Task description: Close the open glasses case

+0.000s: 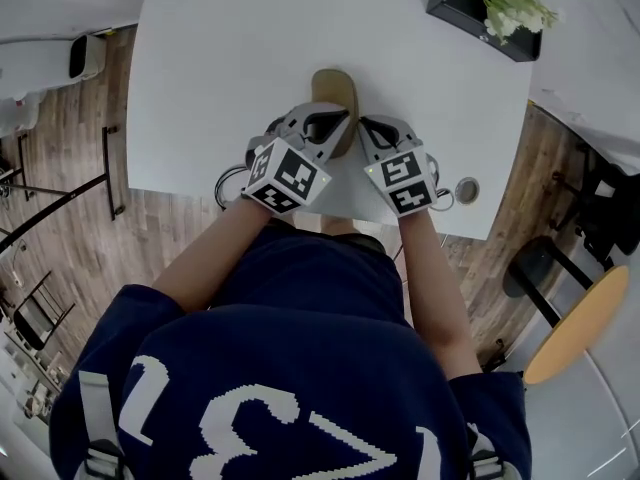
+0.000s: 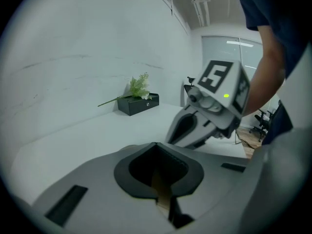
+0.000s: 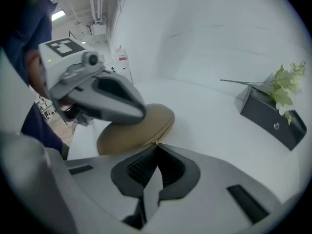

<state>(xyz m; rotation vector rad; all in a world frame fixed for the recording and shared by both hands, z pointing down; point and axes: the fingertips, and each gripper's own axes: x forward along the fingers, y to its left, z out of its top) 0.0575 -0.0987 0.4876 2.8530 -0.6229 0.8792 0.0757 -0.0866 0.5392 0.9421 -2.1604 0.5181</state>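
Across the white tabletop [image 1: 200, 68], I see a black flower box [image 1: 478, 8] at the far corner and the tan glasses case [image 1: 335, 83] near the front edge, lid apparently down. My left gripper [image 1: 338, 118] lies over the case, jaws together. My right gripper [image 1: 366, 124] sits at its edge, jaws closed and empty.

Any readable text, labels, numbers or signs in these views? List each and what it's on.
"3" (likely): one of the large white figures on the person's shirt; the rest unreadable.
Left marker cube, right marker cube: coded square patterns, no words.
Small red-and-white wall sign, right gripper view: too small to read.
Glasses case: no print visible.
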